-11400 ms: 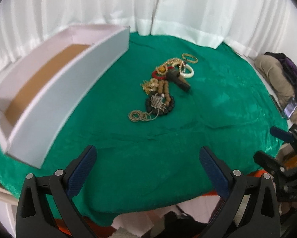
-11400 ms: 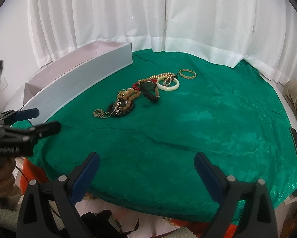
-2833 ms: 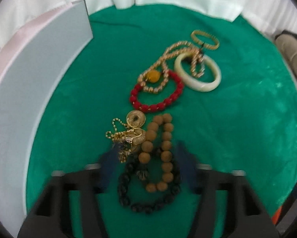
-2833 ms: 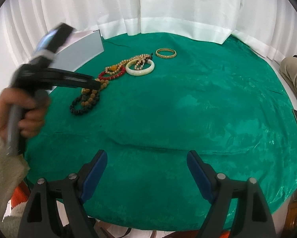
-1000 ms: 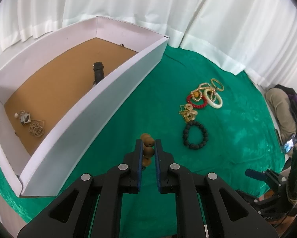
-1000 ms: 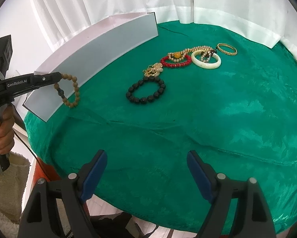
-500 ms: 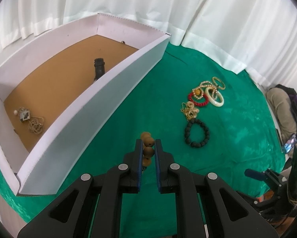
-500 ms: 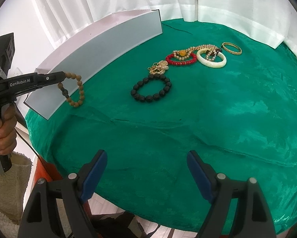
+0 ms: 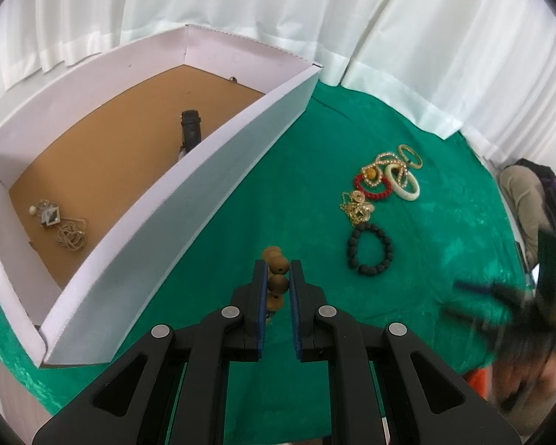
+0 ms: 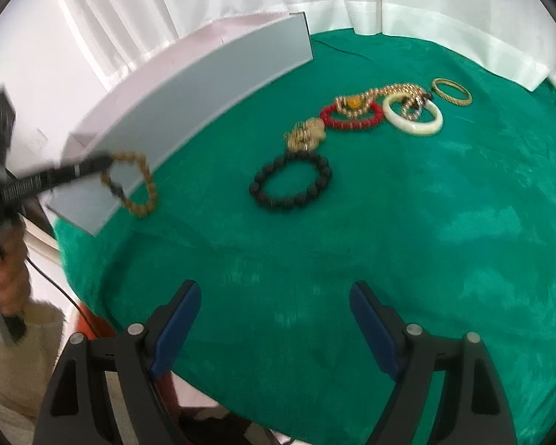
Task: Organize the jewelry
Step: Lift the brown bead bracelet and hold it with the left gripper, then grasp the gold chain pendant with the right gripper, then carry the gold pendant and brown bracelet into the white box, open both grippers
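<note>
My left gripper [image 9: 278, 278] is shut on a brown wooden bead bracelet [image 9: 276, 274], held above the green cloth beside the white box [image 9: 203, 181]. In the right wrist view the bracelet [image 10: 133, 185] hangs from the left gripper [image 10: 105, 161] near the box's front wall [image 10: 188, 111]. On the cloth lie a black bead bracelet [image 10: 292, 181], a gold chain heap [image 10: 305, 135], a red bead bracelet [image 10: 352, 116], a white bangle [image 10: 413, 115] and a gold bangle [image 10: 451, 91]. My right gripper [image 10: 274, 319] is open and empty over the cloth's near edge.
The box holds a black watch [image 9: 191, 129] and a pendant necklace [image 9: 57, 222] on its brown floor. White curtains [image 9: 240, 3] hang behind the round table. A bag and clothes [image 9: 530, 193] lie at the right.
My left gripper with the wooden bracelet has shifted a little along the box. My right gripper has moved forward toward the jewelry and is blurred.
</note>
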Available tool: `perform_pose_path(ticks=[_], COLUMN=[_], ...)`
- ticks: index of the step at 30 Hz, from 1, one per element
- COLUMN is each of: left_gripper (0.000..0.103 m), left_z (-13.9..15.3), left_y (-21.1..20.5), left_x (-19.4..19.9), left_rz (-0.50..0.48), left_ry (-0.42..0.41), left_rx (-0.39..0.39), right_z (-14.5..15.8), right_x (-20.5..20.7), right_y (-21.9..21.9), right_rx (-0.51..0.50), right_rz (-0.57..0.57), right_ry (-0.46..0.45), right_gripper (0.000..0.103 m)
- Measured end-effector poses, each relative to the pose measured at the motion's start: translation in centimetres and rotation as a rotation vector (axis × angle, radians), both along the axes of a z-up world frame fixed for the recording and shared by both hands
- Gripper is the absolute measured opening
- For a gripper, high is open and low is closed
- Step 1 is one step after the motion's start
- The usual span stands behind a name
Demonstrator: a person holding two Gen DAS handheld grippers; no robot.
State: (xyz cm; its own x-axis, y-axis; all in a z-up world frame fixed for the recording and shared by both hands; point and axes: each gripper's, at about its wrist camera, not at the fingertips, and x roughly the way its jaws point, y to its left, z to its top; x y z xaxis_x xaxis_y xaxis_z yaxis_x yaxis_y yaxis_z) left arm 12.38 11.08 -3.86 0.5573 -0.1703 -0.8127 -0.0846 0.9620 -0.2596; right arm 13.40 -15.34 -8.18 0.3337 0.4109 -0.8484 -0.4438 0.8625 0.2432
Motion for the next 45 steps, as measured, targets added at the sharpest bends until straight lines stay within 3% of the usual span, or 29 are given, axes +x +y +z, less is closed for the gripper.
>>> perform_pose_path(ticks=[2,4,9,12,17,18,19,20,23,30,34,39,45], left_gripper=[0.009,0.009,0.009,0.009,0.009,0.009,0.009,0.009,0.009,0.009,0.009,0.009,0.009], left_z=[0.2,0.4,0.7,0.7,0.6,0.5,0.5,0.4,0.6,2.5,5.5,10.4,13.5], left_y=[0.1,0.2,0.0,0.0,-0.2,-0.3,-0.3,-0.3,-0.4,-0.5,-0.4,0.8,2.6], left_x=[-0.1,-0.1,-0.1,0.1,0.3,0.3,0.4,0.4,0.4,0.1,-0.4,-1.4,-2.0], left_rz=[0.002,0.002,-0.007,-0.014,-0.025,-0.028,-0.03,-0.033,-0.04,-0.059,-0.072,-0.072,-0.058], left_ry=[-0.007,-0.014,-0.023,-0.021,-0.018,-0.017,-0.015,-0.012,-0.009,-0.029,-0.067,-0.14,-0.183], left_rx=[0.003,0.0,-0.009,-0.009,-0.008,-0.005,-0.004,-0.002,0.004,-0.03,-0.054,-0.059,-0.043], right_z=[1.2,1.4,-0.6,-2.3,-5.7,-5.8,-5.7,-5.6,-5.0,-0.5,3.2,8.4,12.7], right_x=[4.2,8.2,13.5,14.0,13.9,13.6,13.3,13.2,13.3,12.6,12.3,12.5,11.2], right_y=[-2.2,-4.0,-1.5,3.5,9.2,9.8,10.2,10.2,9.2,6.5,5.5,7.4,9.6], right_rx=[0.001,0.029,0.058,-0.019,-0.252,-0.299,-0.327,-0.311,-0.255,-0.135,-0.067,-0.031,0.028], right_rz=[-0.107,-0.191,-0.178,-0.091,-0.087,-0.086,-0.086,-0.082,-0.091,-0.05,-0.026,0.029,0.091], right_ry=[-0.019,0.038,0.168,0.162,0.071,0.012,-0.038,-0.05,-0.054,-0.066,-0.081,-0.155,-0.197], right_gripper=[0.084,0.084,0.084,0.08,0.079,0.077,0.06,0.032,0.03,0.03,0.03,0.03,0.03])
